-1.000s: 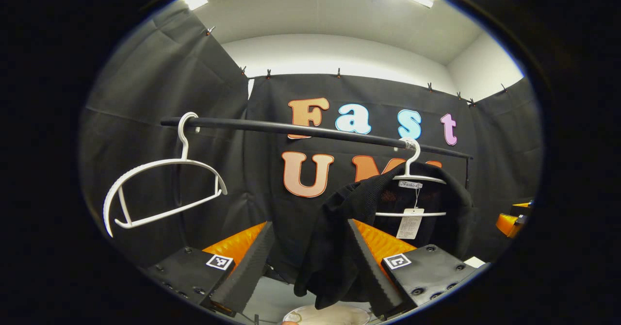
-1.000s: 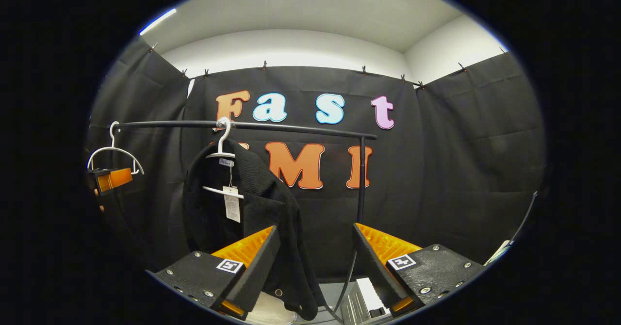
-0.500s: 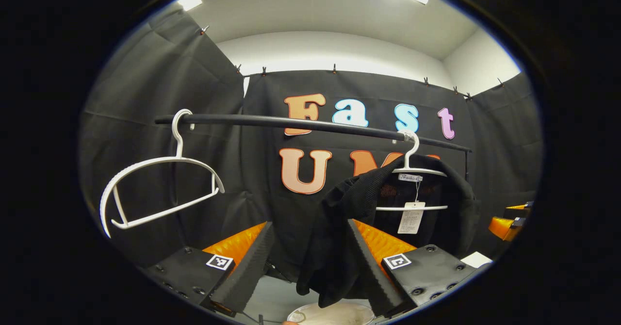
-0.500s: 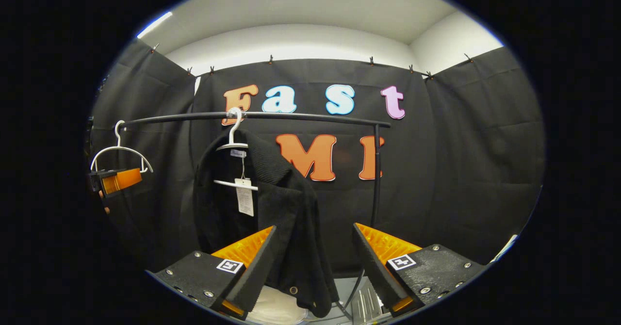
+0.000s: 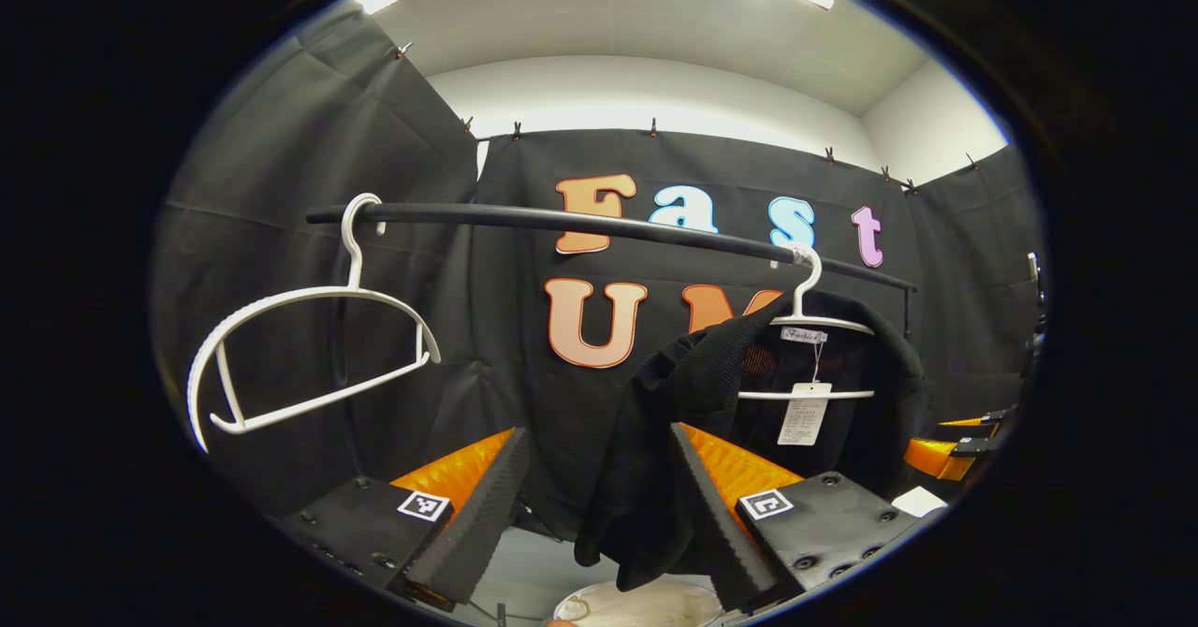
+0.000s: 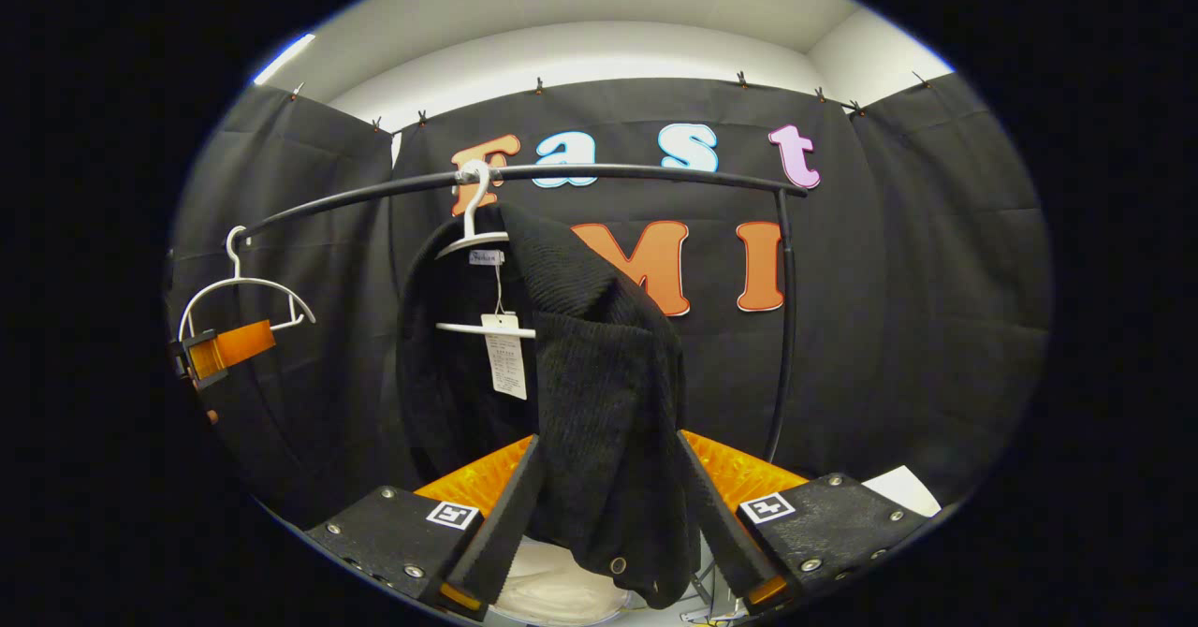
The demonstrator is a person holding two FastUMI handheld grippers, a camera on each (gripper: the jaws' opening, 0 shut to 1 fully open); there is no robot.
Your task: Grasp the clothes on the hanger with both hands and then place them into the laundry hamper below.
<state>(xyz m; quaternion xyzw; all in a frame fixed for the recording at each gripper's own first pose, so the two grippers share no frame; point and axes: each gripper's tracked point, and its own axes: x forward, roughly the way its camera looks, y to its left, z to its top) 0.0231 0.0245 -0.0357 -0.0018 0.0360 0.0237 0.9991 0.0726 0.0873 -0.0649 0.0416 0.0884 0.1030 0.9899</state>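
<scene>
A black knit garment [image 5: 674, 393] hangs on a white hanger [image 5: 814, 313] at the right end of the black rail [image 5: 599, 226]. A paper tag [image 5: 803, 414] dangles inside it. My left gripper [image 5: 599, 515] is open, and the garment's left flap hangs between its fingers, close to the right one. In the right gripper view the garment [image 6: 599, 374] is near and central. My right gripper [image 6: 608, 524] is open with the garment's right flap hanging between its fingers. A white hamper [image 5: 646, 601] sits below, with its rim [image 6: 552, 590] under the flap.
An empty white hanger [image 5: 309, 356] hangs at the rail's left end. The rail's upright post [image 6: 786, 328] stands right of the garment. The other gripper [image 5: 950, 437] is at the garment's far side; from the right, the left gripper [image 6: 220, 354] sits below the empty hanger [image 6: 243, 290].
My right gripper has moved forward and left, so the garment's flap now hangs between its fingers. My left gripper has barely shifted.
</scene>
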